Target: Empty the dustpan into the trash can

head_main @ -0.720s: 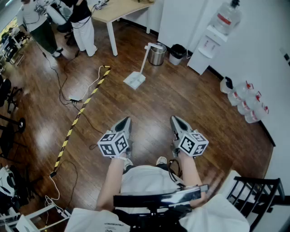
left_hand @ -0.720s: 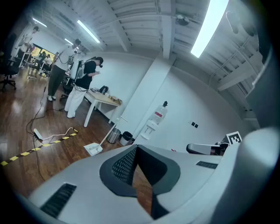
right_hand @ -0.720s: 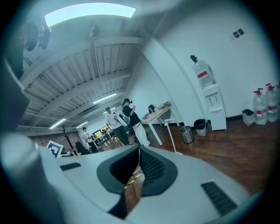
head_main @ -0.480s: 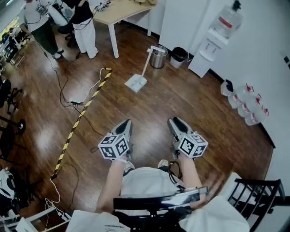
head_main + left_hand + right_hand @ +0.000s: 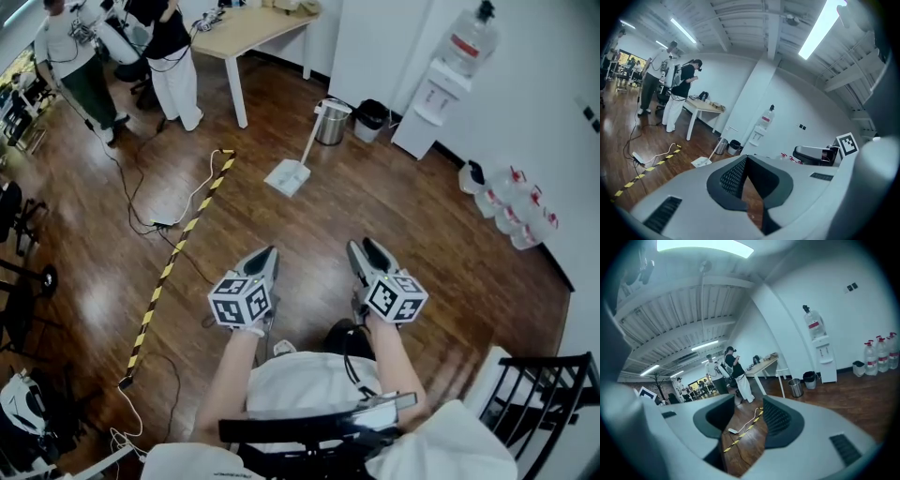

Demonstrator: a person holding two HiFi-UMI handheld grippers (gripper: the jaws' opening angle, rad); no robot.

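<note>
So, where is the dustpan [image 5: 288,176] right now?

It stands on the wooden floor [image 5: 403,216], well ahead of the person. Its white pan lies flat on the boards and its long handle slants up toward the steel trash can [image 5: 331,124]. The handle's top comes right up to the can's rim, though whether it touches cannot be told.

And what stands round that can?

A black bin [image 5: 369,114] sits just beside it by the wall, then a water dispenser [image 5: 427,101] with a bottle on top. Farther along, a cluster of water jugs [image 5: 511,211] sits on the floor. On the can's other side is a light wooden table [image 5: 246,28], with two people [image 5: 173,56] near it.

What about the tongs?

The person holds both out side by side over the floor, pointing toward the dustpan but well apart from it. The left tongs [image 5: 269,253] have their tips together with nothing between them. The right tongs [image 5: 366,246] stand about half open and grip nothing, with only floor showing through the gap.

Anything else on the floor?

A yellow-and-black striped strip [image 5: 178,246] runs along the boards to the left of the left tongs, with a cable [image 5: 141,187] near it. A black chair [image 5: 539,398] stands at the person's right.
</note>
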